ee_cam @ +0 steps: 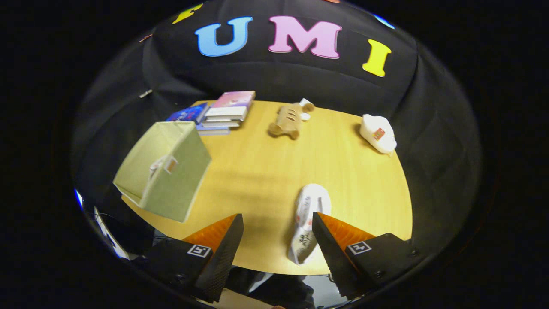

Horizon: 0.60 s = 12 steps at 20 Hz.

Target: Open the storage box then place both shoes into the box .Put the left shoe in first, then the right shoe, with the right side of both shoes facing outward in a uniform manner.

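A pale green fabric storage box (165, 169) stands on the wooden table (257, 171), to the left of my fingers, with its lid down. One white shoe (308, 221) with dark print lies lengthwise just inside my right finger, near the table's front edge. A second white shoe (377, 133) rests far off at the table's back right edge. My gripper (278, 223) hovers above the table, open wide. Nothing is held between the fingers.
A stack of books (223, 113) lies at the back of the table behind the box. A brown plush toy (288, 120) lies at the back middle. The table's front edge runs just below my fingers.
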Tool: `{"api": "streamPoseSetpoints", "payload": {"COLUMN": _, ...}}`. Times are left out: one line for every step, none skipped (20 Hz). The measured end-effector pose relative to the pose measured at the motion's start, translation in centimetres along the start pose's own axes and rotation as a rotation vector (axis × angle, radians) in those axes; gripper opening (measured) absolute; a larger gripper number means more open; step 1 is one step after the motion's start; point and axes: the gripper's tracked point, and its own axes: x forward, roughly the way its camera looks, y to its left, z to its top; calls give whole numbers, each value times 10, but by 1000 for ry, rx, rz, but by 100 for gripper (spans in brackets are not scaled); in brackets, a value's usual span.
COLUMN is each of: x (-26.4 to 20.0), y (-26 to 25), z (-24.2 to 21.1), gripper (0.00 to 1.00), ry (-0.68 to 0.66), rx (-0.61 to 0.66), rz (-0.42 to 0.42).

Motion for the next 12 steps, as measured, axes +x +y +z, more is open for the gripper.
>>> {"api": "streamPoseSetpoints", "payload": {"x": 5, "y": -18, "z": -16, "gripper": 99, "ry": 27, "rx": -4, "rz": -30}}
{"api": "streamPoseSetpoints", "payload": {"x": 12, "y": -35, "z": -31, "gripper": 99, "ry": 56, "rx": -3, "rz": -54}}
{"api": "streamPoseSetpoints", "payload": {"x": 20, "y": -45, "z": -44, "gripper": 99, "ry": 82, "rx": 5, "rz": -65}}
{"api": "streamPoseSetpoints", "payload": {"x": 29, "y": -56, "z": -56, "gripper": 99, "ry": 107, "rx": 17, "rz": -75}}
{"api": "streamPoseSetpoints", "payload": {"x": 37, "y": -64, "z": -64, "gripper": 98, "ry": 116, "rx": 27, "rz": -83}}
{"api": "streamPoseSetpoints", "payload": {"x": 48, "y": -72, "z": -71, "gripper": 96, "ry": 121, "rx": 29, "rz": -93}}
{"api": "streamPoseSetpoints", "payload": {"x": 59, "y": -78, "z": -77, "gripper": 95, "ry": 129, "rx": 25, "rz": -102}}
{"api": "streamPoseSetpoints", "payload": {"x": 69, "y": -84, "z": -84, "gripper": 92, "ry": 146, "rx": 23, "rz": -111}}
{"api": "streamPoseSetpoints", "payload": {"x": 78, "y": -87, "z": -88, "gripper": 90, "ry": 156, "rx": 31, "rz": -115}}
{"api": "streamPoseSetpoints", "payload": {"x": 87, "y": -90, "z": -84, "gripper": 88, "ry": 144, "rx": 36, "rz": -119}}
{"api": "streamPoseSetpoints", "payload": {"x": 96, "y": -93, "z": -81, "gripper": 85, "ry": 125, "rx": 29, "rz": -128}}
{"api": "streamPoseSetpoints", "payload": {"x": 106, "y": -97, "z": -80, "gripper": 78, "ry": 121, "rx": 17, "rz": -138}}
